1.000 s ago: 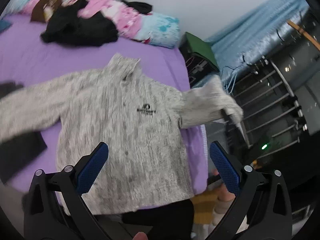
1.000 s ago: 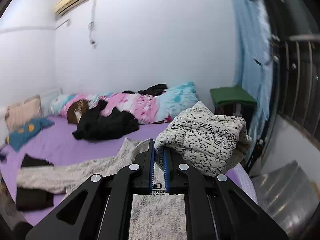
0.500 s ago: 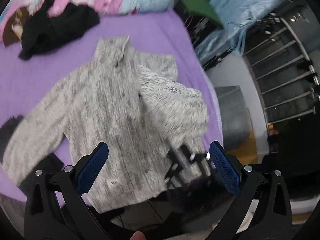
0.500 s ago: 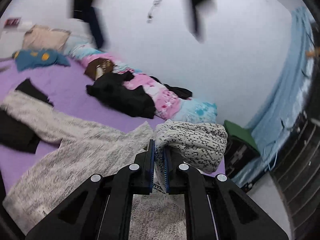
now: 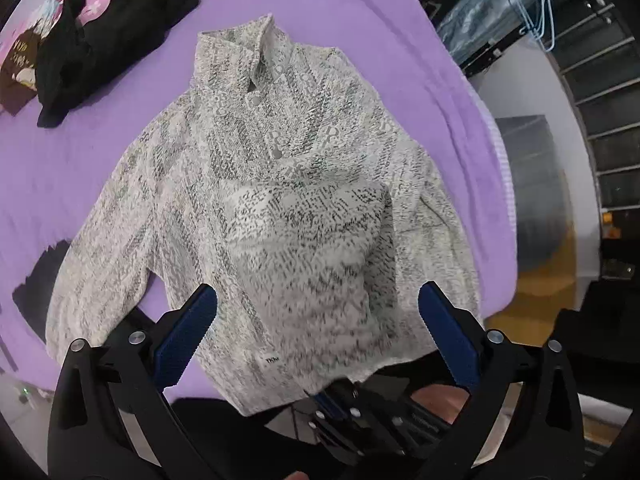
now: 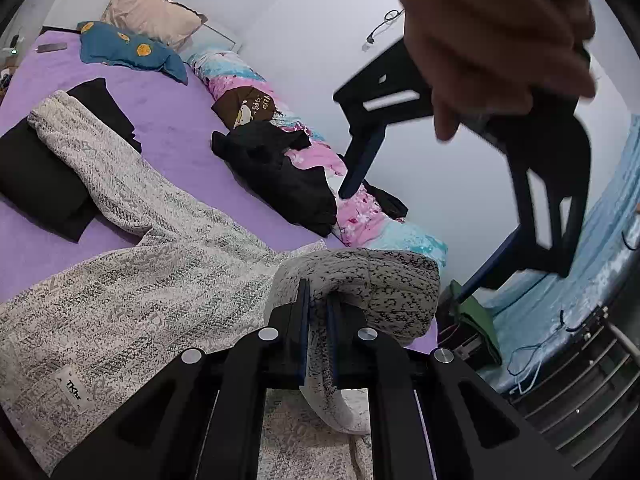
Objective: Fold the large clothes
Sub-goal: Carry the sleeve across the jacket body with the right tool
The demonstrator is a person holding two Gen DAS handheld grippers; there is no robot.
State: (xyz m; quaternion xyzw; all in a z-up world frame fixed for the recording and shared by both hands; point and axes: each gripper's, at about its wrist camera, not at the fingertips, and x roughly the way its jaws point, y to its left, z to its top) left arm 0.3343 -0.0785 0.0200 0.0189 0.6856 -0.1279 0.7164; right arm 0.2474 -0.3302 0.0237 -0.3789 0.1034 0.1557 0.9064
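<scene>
A grey-and-white knit sweater point(image 5: 256, 168) lies face up on the purple bed, collar at the far end. Its right sleeve point(image 5: 312, 248) is folded over the chest and runs down toward the hem. My right gripper point(image 6: 318, 312) is shut on that sleeve's cuff point(image 6: 360, 280); it also shows below the hem in the left wrist view point(image 5: 348, 404). My left gripper point(image 5: 316, 332) is open and empty, held above the sweater's hem. The other sleeve point(image 6: 84, 152) stretches away across the bed.
A black garment point(image 5: 104, 32) and pink-blue bedding point(image 6: 360, 216) lie at the bed's far side. Folded black cloth point(image 6: 40, 176) sits under the far sleeve. A blue pillow point(image 6: 124, 50) lies at the head. The bed edge point(image 5: 500, 200), a rack and blue curtain are to the right.
My right gripper has carried the sleeve across the sweater's chest and down toward the hem. My left gripper has moved to hover over the sweater, looking down on it.
</scene>
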